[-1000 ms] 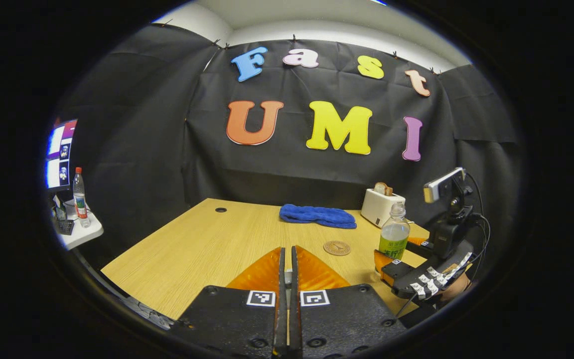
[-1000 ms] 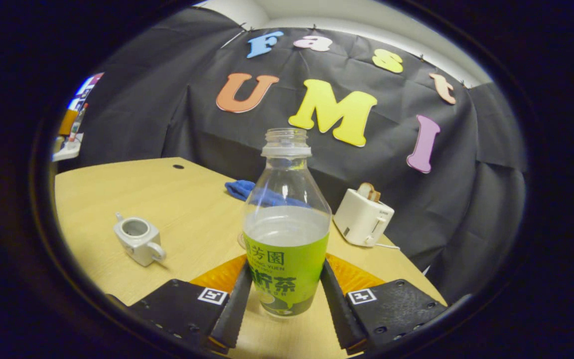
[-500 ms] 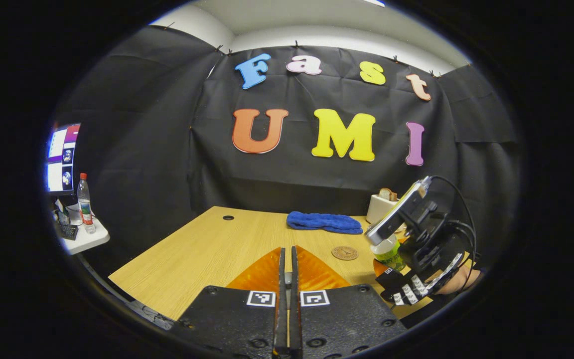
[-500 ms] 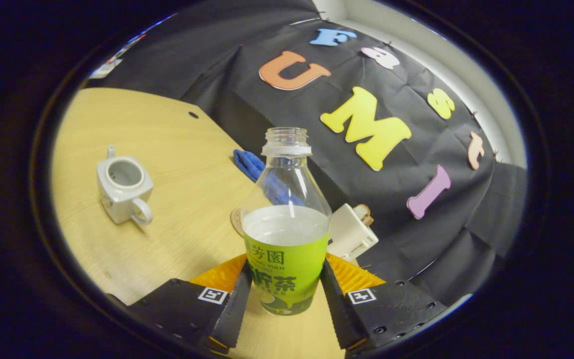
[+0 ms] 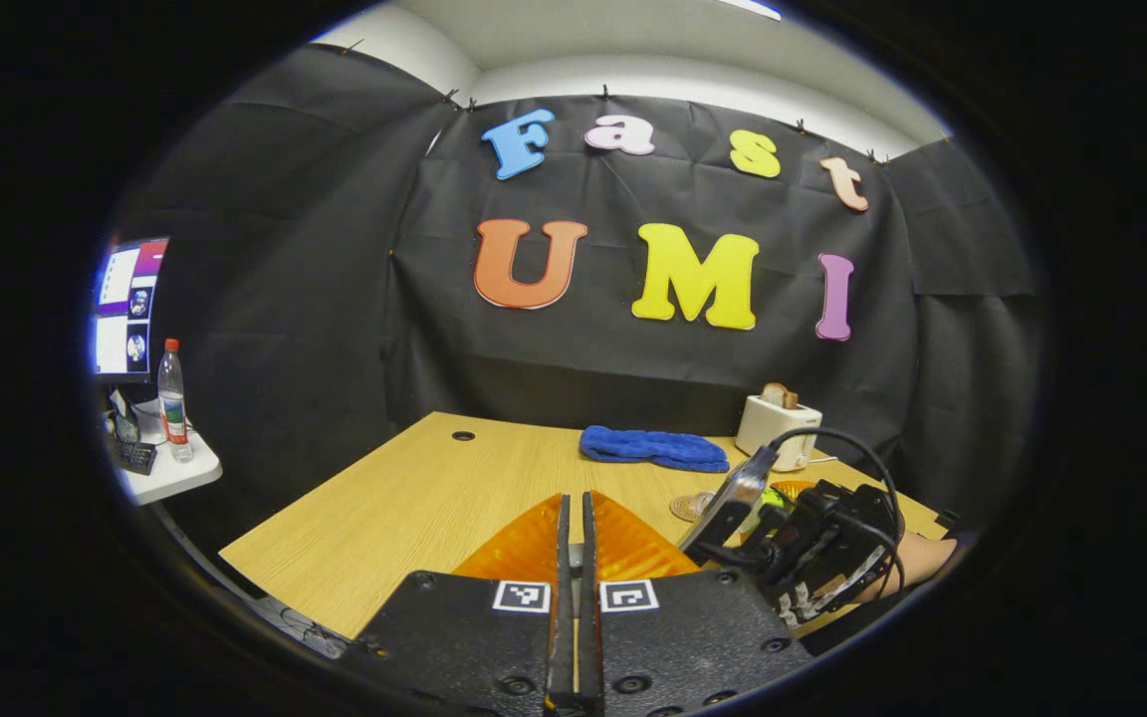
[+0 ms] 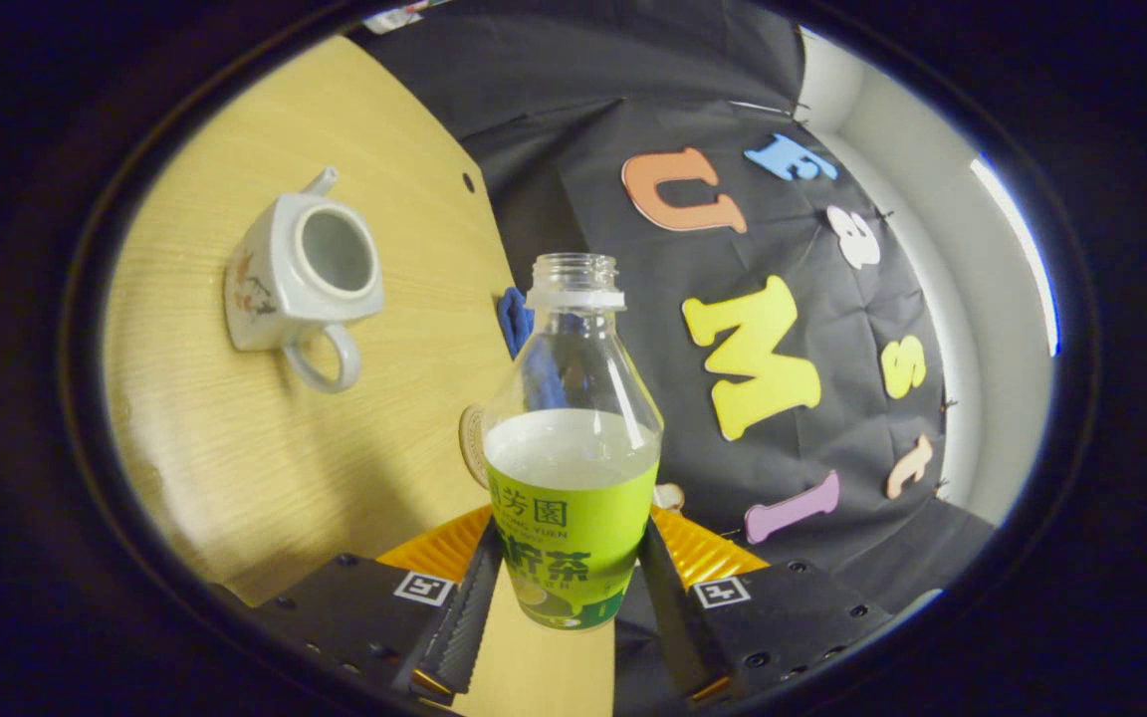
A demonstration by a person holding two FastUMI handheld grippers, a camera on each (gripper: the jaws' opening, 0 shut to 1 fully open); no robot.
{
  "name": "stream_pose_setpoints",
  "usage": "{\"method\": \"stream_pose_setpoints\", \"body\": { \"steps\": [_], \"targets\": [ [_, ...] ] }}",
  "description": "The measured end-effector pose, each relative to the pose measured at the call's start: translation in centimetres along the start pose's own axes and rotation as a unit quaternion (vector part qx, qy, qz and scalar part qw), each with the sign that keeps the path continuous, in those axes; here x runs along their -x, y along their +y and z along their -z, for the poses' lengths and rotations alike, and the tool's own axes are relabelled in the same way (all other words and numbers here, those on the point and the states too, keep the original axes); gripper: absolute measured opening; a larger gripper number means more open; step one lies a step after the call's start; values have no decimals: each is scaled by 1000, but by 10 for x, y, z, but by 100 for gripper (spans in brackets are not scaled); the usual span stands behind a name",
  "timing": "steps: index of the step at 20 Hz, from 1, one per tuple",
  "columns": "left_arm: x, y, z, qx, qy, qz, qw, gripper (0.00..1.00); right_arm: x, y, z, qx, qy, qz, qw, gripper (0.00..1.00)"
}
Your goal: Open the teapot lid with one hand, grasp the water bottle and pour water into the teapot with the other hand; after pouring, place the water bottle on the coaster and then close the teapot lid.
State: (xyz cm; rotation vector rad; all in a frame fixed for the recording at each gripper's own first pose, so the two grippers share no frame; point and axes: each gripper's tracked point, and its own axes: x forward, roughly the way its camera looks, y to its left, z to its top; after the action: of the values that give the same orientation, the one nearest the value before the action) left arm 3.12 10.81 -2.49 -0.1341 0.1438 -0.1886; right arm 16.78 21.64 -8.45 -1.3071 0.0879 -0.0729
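My right gripper (image 6: 572, 538) is shut on the green-labelled water bottle (image 6: 572, 478), which has no cap and is about half full. The right gripper view is rolled hard over, so the bottle is tipped sideways above the table. The white teapot (image 6: 300, 274) stands lidless at the upper left of that view, its mouth dark. The round coaster (image 6: 471, 443) peeks out behind the bottle. My left gripper (image 5: 573, 503) is pinched together on a thin pale sliver, the teapot lid, mostly hidden. To its right I see the right gripper's body (image 5: 812, 558), a strip of bottle (image 5: 771, 501) and the coaster (image 5: 690, 506).
A blue cloth (image 5: 653, 448) and a white toaster (image 5: 778, 423) with bread sit at the table's far edge. The wooden table (image 5: 404, 498) has a cable hole (image 5: 463, 435). A side shelf at the left carries another bottle (image 5: 172, 398) under a monitor (image 5: 120, 309).
The right gripper has rolled over to the left with the bottle and moved closer to the teapot, which now looks larger. The left gripper has stayed shut and nearly still.
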Motion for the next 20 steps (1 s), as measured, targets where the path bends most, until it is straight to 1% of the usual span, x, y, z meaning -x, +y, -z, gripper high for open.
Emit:
{"method": "stream_pose_setpoints", "body": {
  "steps": [3,4,7,8,9,10,12,14,17,18,20],
  "targets": [
    [2,2,-1,-1,-2,-3,1000,4,0,0,-10,82,-20,21,996,73],
    [2,2,-1,-1,-2,-1,1000,4,0,-2,-11,104,-23,29,994,72],
    [1,1,1,0,1,1,1000,4,1,-1,-19,153,-34,42,987,72],
    [1,0,1,-1,2,2,1000,4,1,-3,-21,171,-38,50,983,73],
    [0,1,2,-1,3,2,1000,4,1,-5,-24,191,-42,59,979,72],
    [0,2,3,-1,4,2,1000,4,3,-8,-27,210,-45,72,974,73],
    [-1,3,3,0,5,2,1000,4,1,-9,-31,241,-52,85,965,72],
    [-1,5,5,2,6,1,1000,4,0,-13,-38,262,-56,98,958,73],
    [-3,4,7,4,9,4,1000,4,5,-23,-48,303,-71,133,941,72],
    [-4,4,7,5,9,6,1000,4,7,-24,-49,311,-72,140,937,72],
    [-4,6,9,7,11,6,1000,4,4,-27,-48,321,-72,145,933,72]
  ]
}}
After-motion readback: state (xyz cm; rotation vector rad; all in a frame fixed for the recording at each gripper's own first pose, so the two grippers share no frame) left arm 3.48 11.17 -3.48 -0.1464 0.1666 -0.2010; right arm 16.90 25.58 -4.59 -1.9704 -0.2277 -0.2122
